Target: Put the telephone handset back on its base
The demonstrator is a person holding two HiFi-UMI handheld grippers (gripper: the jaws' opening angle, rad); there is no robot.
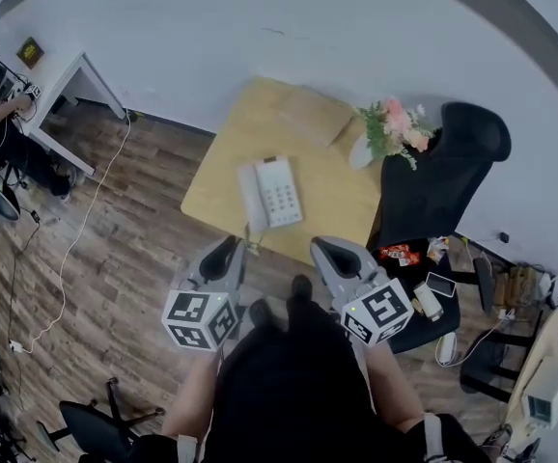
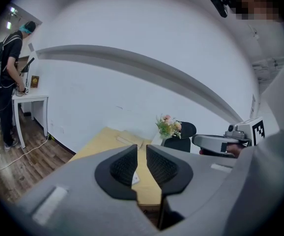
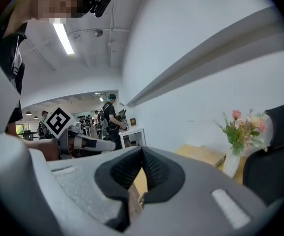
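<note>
The handset [image 1: 251, 199] is sitting on the telephone base [image 1: 282, 191] on the table [image 1: 223, 152], ahead of and below the left hand-held gripper [image 1: 223, 255], hovering empty, jaws slightly apart, and the right hand-held gripper [image 1: 335, 253], tips together, so the job is looking done.

Handset [image 1: 251, 199] lies on base [image 1: 282, 190] atop wooden table [image 1: 233, 131].
</note>
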